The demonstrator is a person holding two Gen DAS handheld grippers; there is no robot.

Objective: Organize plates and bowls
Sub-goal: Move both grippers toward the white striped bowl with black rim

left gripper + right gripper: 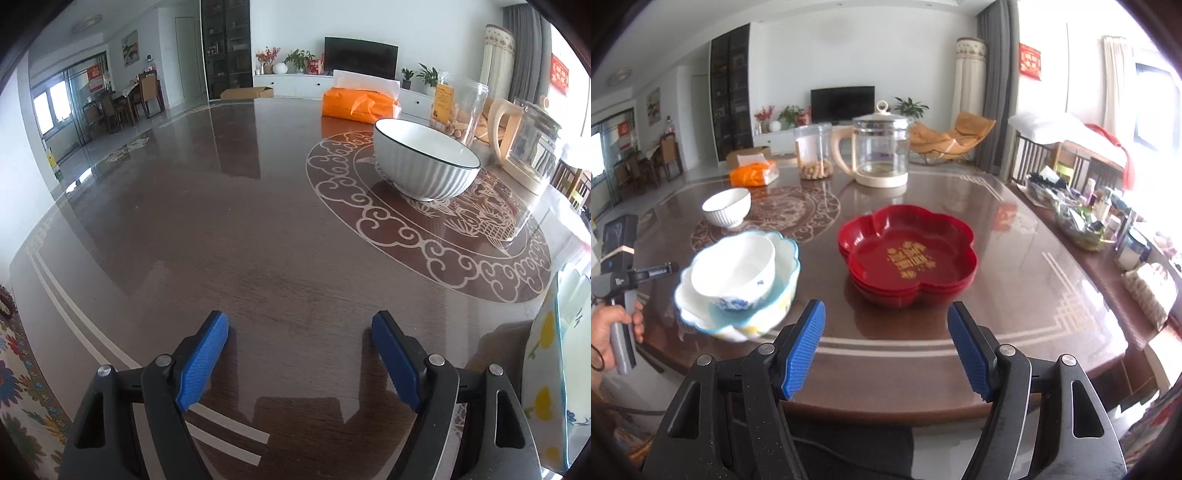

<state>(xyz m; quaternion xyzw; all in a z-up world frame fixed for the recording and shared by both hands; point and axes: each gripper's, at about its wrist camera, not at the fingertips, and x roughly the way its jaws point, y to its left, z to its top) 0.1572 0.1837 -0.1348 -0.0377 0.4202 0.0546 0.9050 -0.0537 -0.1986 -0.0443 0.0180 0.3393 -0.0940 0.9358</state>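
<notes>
My left gripper (299, 325) is open just above the bare brown table (184, 221), nothing between its blue pads. A white ribbed bowl (424, 162) with a dark rim stands ahead to the right; it also shows as the ribbed bowl (727, 206). My right gripper (886, 314) is open over the table's near edge. Just beyond it sits a stack of red flower-shaped plates (908, 254). To its left a white bowl (733, 267) rests inside a scalloped blue-rimmed bowl (783, 291), blurred. That scalloped bowl's side (546, 369) fills the right edge of the left wrist view.
A glass kettle (881, 147), a clear jar of snacks (814, 151) and an orange tissue pack (753, 173) stand at the table's far side. A cluttered side table (1089, 221) runs along the right. A hand (613, 325) holds the other gripper's handle at the left.
</notes>
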